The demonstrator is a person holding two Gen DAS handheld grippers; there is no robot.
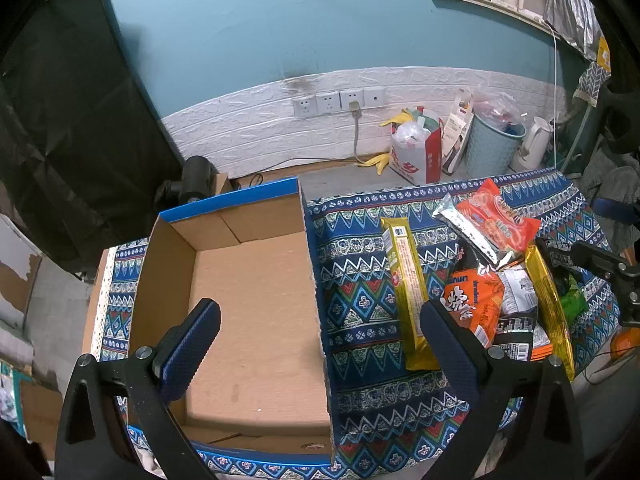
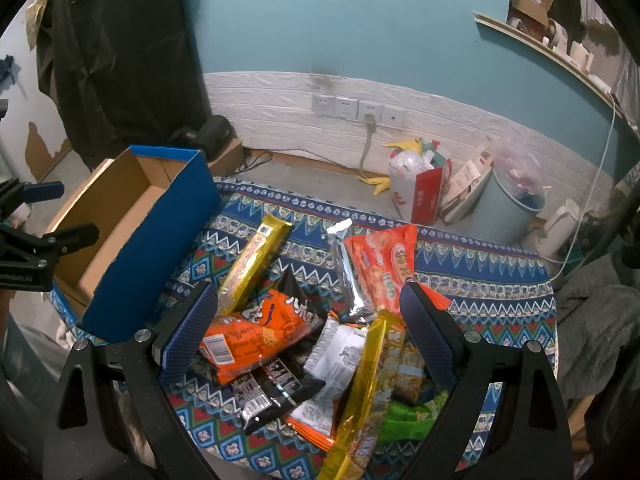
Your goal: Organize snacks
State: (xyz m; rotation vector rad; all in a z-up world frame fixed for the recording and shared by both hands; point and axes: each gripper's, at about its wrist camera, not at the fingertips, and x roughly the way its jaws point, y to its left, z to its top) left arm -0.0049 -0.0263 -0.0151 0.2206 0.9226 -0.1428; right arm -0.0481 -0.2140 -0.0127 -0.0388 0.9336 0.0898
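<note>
My left gripper (image 1: 320,328) hangs with fingers spread over the empty cardboard box (image 1: 256,312). At three o'clock, my right gripper (image 2: 308,320) hangs spread above the snack pile (image 2: 320,344) on the patterned bench (image 2: 480,292).

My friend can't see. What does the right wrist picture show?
An open right gripper hovers over a pile of snack packets on a patterned blue cloth. An empty cardboard box with blue sides sits to the left.

Green packet (image 2: 404,420) lies mostly buried under the yellow packet (image 2: 368,380); its print unreadable
</note>
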